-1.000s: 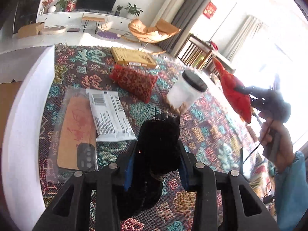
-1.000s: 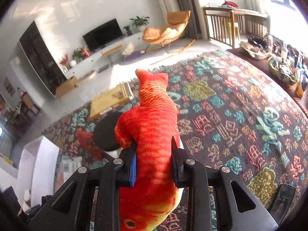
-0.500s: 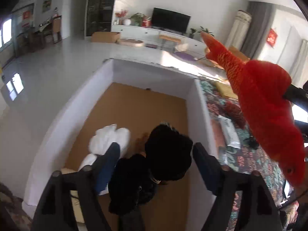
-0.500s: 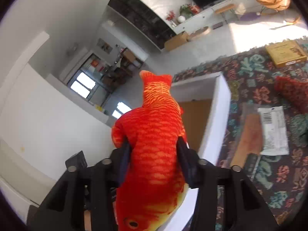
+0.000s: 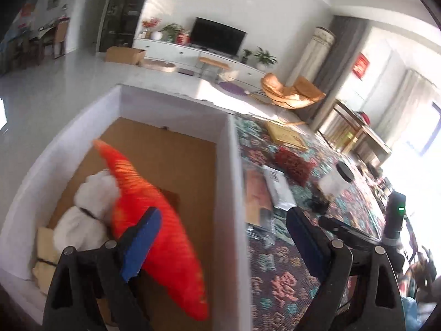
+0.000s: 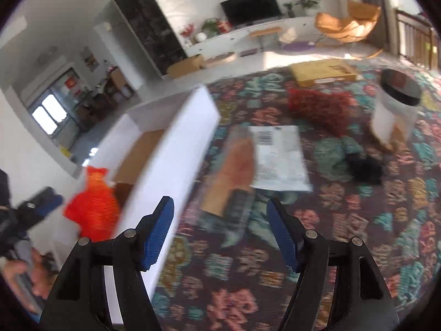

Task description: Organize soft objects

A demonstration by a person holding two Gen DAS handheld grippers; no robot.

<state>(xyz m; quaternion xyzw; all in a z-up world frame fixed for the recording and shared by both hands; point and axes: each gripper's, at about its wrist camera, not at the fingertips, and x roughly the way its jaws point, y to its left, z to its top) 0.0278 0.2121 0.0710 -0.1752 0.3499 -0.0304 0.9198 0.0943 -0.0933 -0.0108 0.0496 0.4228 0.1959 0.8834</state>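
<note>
Orange plush fish (image 5: pixel 157 220) now lies in the white box (image 5: pixel 234 182), angled across the cardboard floor beside a white plush toy (image 5: pixel 91 201). One second back it was pinched in the right gripper (image 6: pixel 220 231) above the patterned rug (image 6: pixel 358 234); half a second back it hung over the box. That gripper's jaws have just been opening and now stand spread with nothing between them, aimed at the rug near a barcoded white packet (image 6: pixel 278 157). The left gripper (image 5: pixel 220 240) held a black fuzzy toy a second ago; its jaws have likewise just been opening and are spread and empty, straddling the box wall.

Judgement: two soft items released, so both claws are free for the next pick. The red patterned cushion (image 6: pixel 319 107) looks like one candidate.

Hard to make out:
- Black toy: not found in the box in the left view. A dark fuzzy lump (image 6: pixel 366 168) on the rug may be something else.
- Fish's lower end: partly hidden behind the left jaw.
- Right view: motion-blurred, packet print unreadable.
- Box's near corner: cut off.
</note>
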